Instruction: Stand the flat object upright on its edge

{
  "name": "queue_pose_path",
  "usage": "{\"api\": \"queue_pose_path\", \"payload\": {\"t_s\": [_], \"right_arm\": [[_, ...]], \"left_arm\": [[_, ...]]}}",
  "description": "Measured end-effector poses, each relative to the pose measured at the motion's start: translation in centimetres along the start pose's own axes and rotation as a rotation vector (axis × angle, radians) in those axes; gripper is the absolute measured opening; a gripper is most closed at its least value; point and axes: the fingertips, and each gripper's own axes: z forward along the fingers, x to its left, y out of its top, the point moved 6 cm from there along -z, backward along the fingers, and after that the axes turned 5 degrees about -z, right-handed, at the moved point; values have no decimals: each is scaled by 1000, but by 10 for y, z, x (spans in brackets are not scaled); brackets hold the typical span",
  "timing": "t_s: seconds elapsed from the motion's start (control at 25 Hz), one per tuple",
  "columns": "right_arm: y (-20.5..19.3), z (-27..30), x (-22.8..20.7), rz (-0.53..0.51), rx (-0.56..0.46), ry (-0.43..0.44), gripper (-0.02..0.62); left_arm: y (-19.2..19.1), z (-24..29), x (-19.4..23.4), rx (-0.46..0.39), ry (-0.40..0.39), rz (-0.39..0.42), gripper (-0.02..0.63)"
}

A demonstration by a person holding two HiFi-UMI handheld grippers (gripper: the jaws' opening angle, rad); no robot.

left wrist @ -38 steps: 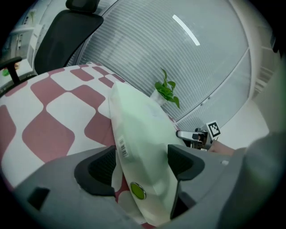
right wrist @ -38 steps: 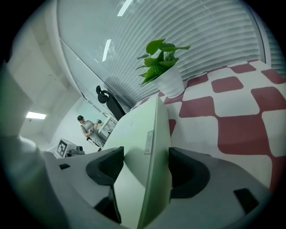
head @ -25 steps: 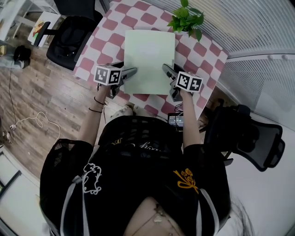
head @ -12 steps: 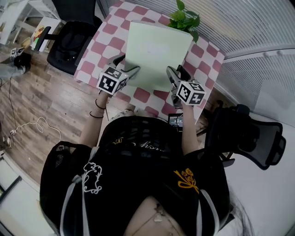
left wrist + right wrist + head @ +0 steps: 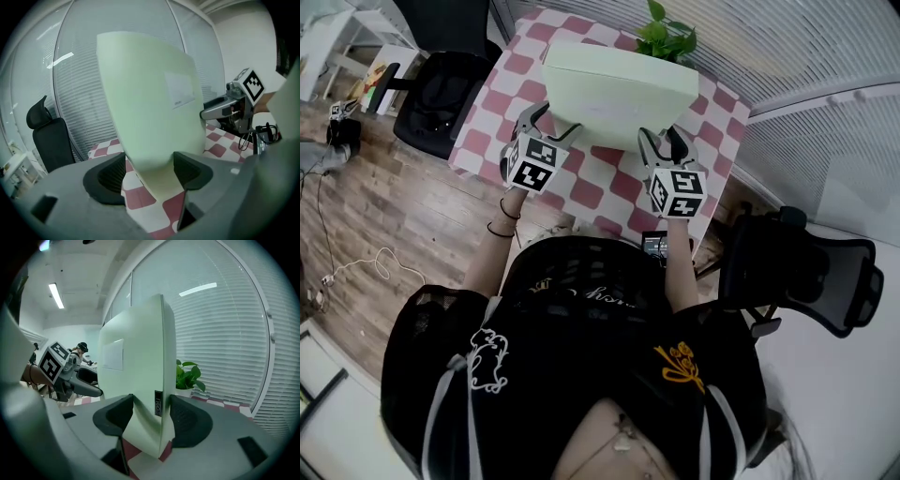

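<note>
A pale green flat box (image 5: 619, 80) stands steeply tilted, almost upright, over the pink-and-white checkered table (image 5: 600, 183). My left gripper (image 5: 546, 122) holds its left side edge near the bottom, and my right gripper (image 5: 661, 142) holds the right side edge. In the left gripper view the box (image 5: 150, 103) fills the gap between the jaws of my left gripper (image 5: 149, 171); both pads touch it as the jaws close. In the right gripper view the box (image 5: 136, 376) sits edge-on in my right gripper (image 5: 151, 416), whose jaws are also closing on it, with a small dark label facing me.
A potted green plant (image 5: 670, 37) stands at the table's far edge, just behind the box. A black office chair (image 5: 441, 84) is left of the table, another (image 5: 797, 272) at the right. A small dark device (image 5: 656, 246) lies by the near table edge.
The box lay flat on the table a second ago. Both grippers have swung it up into a near-upright tilt.
</note>
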Motion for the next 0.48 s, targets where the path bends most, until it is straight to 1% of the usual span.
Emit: {"api": "queue_pose_path", "payload": {"t_s": [0.08,0.2,0.4,0.48], "right_arm": [[-1,0,0,3,-15,-15,249],[-6,3,1,-5,-25,-36,249],[-19,6,5,-35,2,-56,245],[-24,7,6,-38,17,-61,244]], "left_arm": [[0,1,0,-12,5,1,329],[-1,4,-1,-15,40,23,328],[-7,7,-3,5,109,98,320],[-11,9,-4,15,121,110,313]]}}
